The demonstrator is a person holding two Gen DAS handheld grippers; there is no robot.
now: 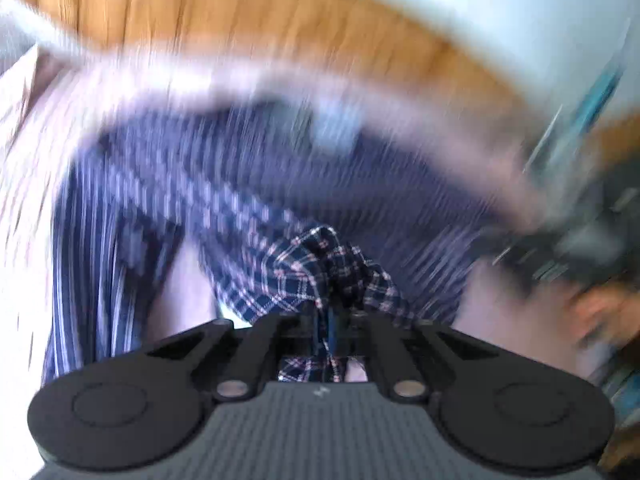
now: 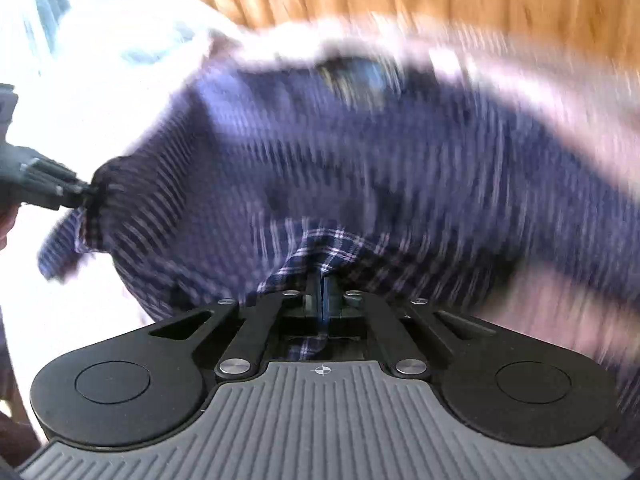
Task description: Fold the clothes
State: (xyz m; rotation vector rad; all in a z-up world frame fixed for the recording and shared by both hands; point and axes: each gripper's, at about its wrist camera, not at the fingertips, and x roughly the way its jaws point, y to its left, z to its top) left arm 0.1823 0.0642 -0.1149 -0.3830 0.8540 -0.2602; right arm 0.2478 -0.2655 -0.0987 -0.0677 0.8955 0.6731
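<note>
My left gripper [image 1: 334, 312] is pinched on a bunched fold of the navy plaid shirt [image 1: 312, 268]; the jaws stand pressed together with the checked cloth crumpled just ahead of them and a strip of it trailing back between the arms towards me; beyond that fold the rest of the shirt spreads away in front, badly blurred, lying over a pale pink sheet [image 1: 188, 292] that shows on either side of my gripper; far ahead, past the sheet's edge, runs a wooden panelled wall [image 1: 248, 4].

My right gripper [image 2: 322, 284] is likewise clamped on the shirt's edge; the pads meet with a thin layer of plaid between them, and the cloth rises from the tips and fans out ahead and to the right; off to my left, well apart from these jaws, the other gripper's dark tip shows in the right wrist view, nipping a gathered corner of the same shirt, so the garment hangs stretched between the two; the same wooden wall sits behind; everything beyond the jaws is smeared.
</note>
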